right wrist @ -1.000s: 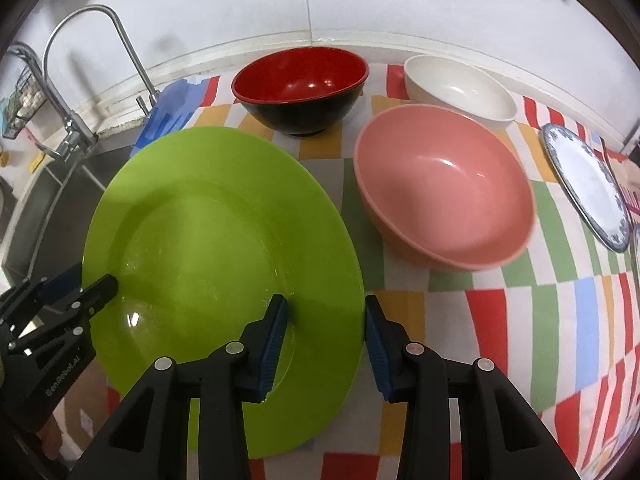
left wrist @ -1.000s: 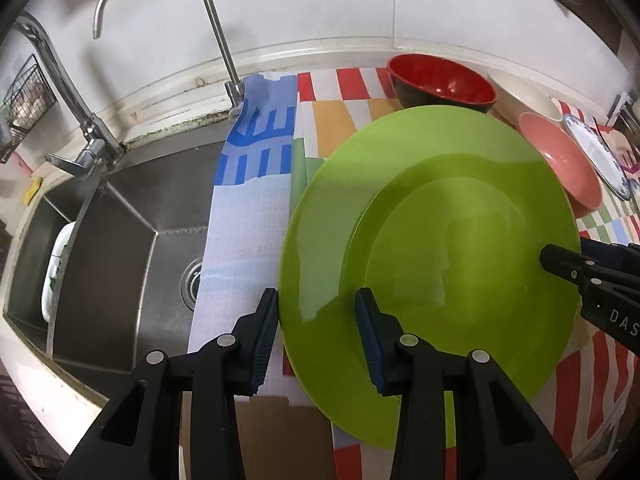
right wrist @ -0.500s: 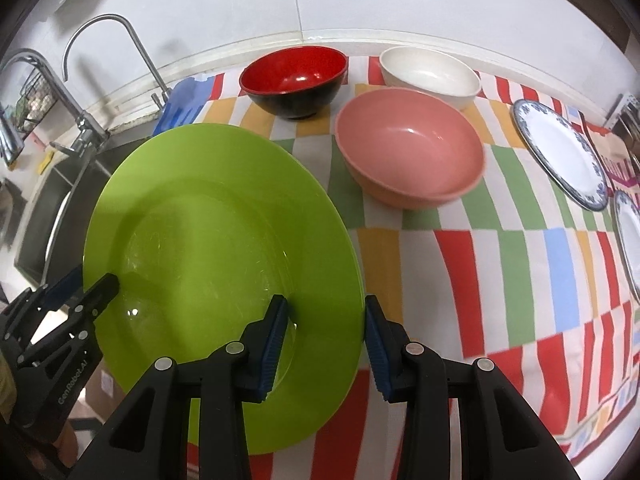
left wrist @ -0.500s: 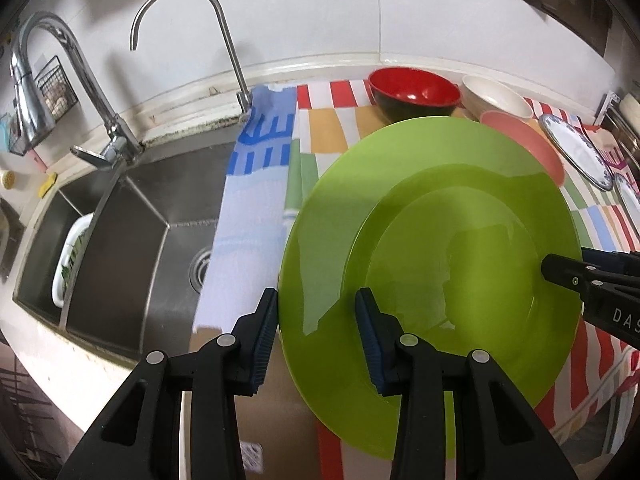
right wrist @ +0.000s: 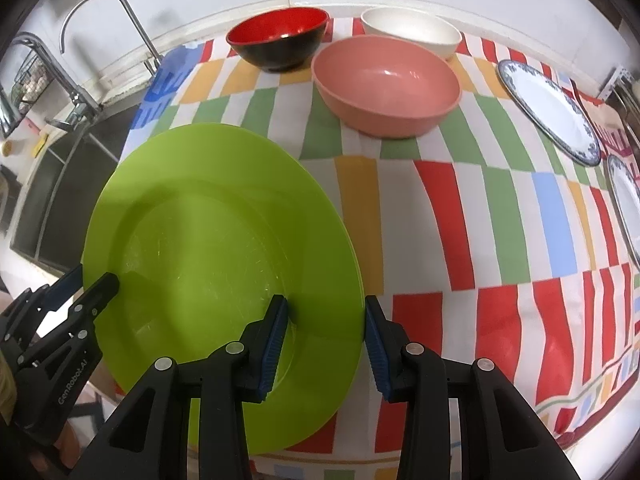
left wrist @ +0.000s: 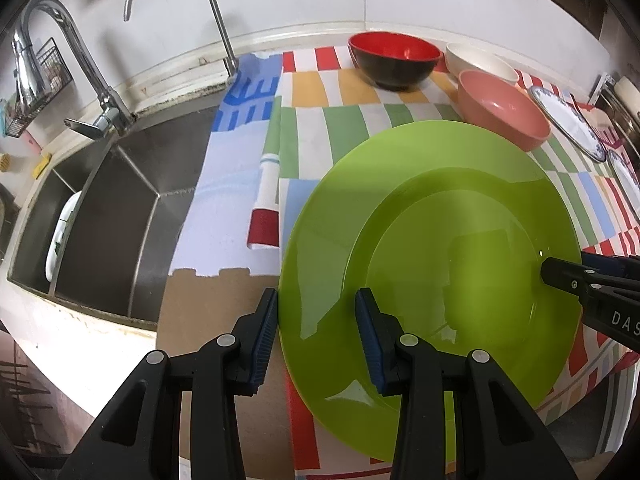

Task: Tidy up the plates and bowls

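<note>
A large green plate (left wrist: 432,240) is held up over the counter's front edge by both grippers. My left gripper (left wrist: 316,336) is shut on its left rim, one finger above and one below. My right gripper (right wrist: 324,336) is shut on its right rim (right wrist: 344,280). The plate (right wrist: 216,240) fills the left of the right wrist view. On the striped cloth (right wrist: 460,208) behind stand a red-and-black bowl (right wrist: 280,42), a pink bowl (right wrist: 384,84) and a white bowl (right wrist: 412,32). Two blue-rimmed white plates (right wrist: 548,108) lie at the right.
A steel sink (left wrist: 132,208) with two taps (left wrist: 80,64) lies to the left, with a white dish (left wrist: 60,236) in its far basin. A blue-and-white towel (left wrist: 236,168) drapes over the sink's edge. A tiled wall runs behind the counter.
Both grippers have lifted the green plate and drawn it back toward the counter's front edge. The bowls now show farther off, and more cloth is uncovered.
</note>
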A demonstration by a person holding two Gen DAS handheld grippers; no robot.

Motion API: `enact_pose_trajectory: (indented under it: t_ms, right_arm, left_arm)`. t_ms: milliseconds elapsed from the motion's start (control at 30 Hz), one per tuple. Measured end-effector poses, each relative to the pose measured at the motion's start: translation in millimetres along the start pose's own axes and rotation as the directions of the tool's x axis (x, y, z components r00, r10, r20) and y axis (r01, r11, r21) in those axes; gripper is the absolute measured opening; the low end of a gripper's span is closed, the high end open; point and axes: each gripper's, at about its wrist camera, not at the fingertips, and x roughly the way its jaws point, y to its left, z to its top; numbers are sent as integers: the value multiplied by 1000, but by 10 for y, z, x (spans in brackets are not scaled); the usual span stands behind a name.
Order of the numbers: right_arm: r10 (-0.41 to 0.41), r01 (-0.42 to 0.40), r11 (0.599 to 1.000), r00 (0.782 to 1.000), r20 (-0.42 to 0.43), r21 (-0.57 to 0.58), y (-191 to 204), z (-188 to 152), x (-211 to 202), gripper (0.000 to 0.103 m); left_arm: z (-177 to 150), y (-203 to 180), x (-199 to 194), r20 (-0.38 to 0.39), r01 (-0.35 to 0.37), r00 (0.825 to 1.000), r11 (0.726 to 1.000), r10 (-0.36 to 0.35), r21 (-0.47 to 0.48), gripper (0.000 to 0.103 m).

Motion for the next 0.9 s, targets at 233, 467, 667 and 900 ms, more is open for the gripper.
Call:
enact_pose_trajectory:
  t_ms: [233,467,667,900]
  right_arm:
    - [-6,6,1000,1000,-27,23,-51,-34,103,39]
    - [-9,11,999,999,-48,37,-58,-22,203,40]
    - [-17,19,999,998,-59,46,-54,-29,258,40]
    - [-24,28,998,998,-60,55,-59,-36,282,40]
  left_arm:
    - [-1,-39,118,-27,9,1000,1000,-9,12,39]
    - [11,-47,211,-46,17,999,1000,-16,22,39]
    - [23,-43,270,-53,28,998,999,-26,26,39]
    - [36,-44,304,-58,42,998,998,-40,37,39]
